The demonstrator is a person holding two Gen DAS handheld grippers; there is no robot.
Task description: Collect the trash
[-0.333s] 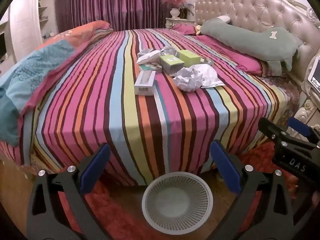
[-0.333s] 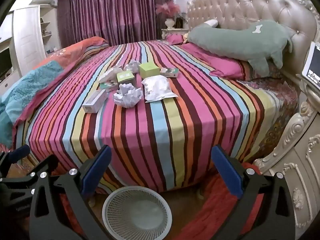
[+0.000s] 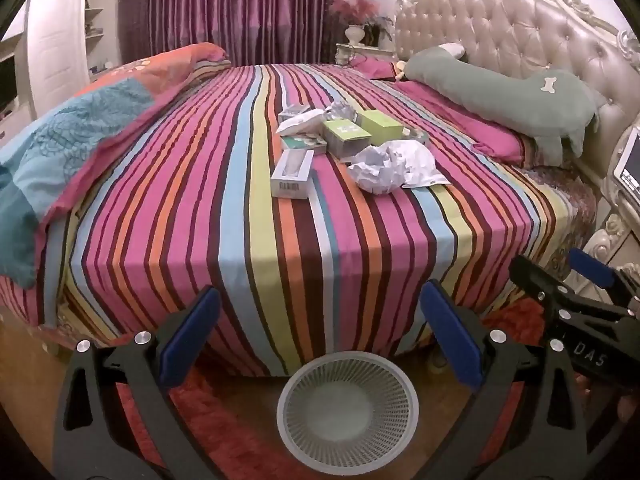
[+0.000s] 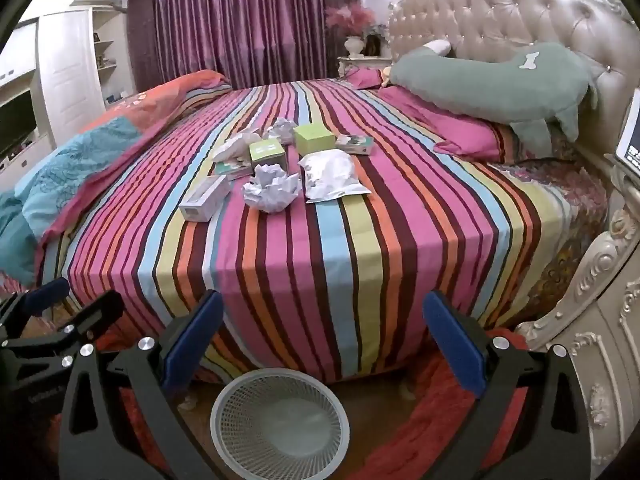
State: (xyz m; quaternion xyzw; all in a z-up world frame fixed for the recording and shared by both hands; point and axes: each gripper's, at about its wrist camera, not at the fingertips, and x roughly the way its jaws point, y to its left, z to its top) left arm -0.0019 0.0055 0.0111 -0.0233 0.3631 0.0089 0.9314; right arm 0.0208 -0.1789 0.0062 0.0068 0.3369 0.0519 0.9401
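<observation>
From the left wrist, we see our left gripper (image 3: 320, 336) spread wide, holding nothing. The trash pile (image 3: 352, 148) of boxes and crumpled paper sits in the middle of the striped bed (image 3: 240, 240). The white basket (image 3: 348, 404) stands on the floor below.

From the right wrist, our right gripper (image 4: 322, 340) is wide too, holding nothing. The basket (image 4: 280, 424) is just under it.
</observation>
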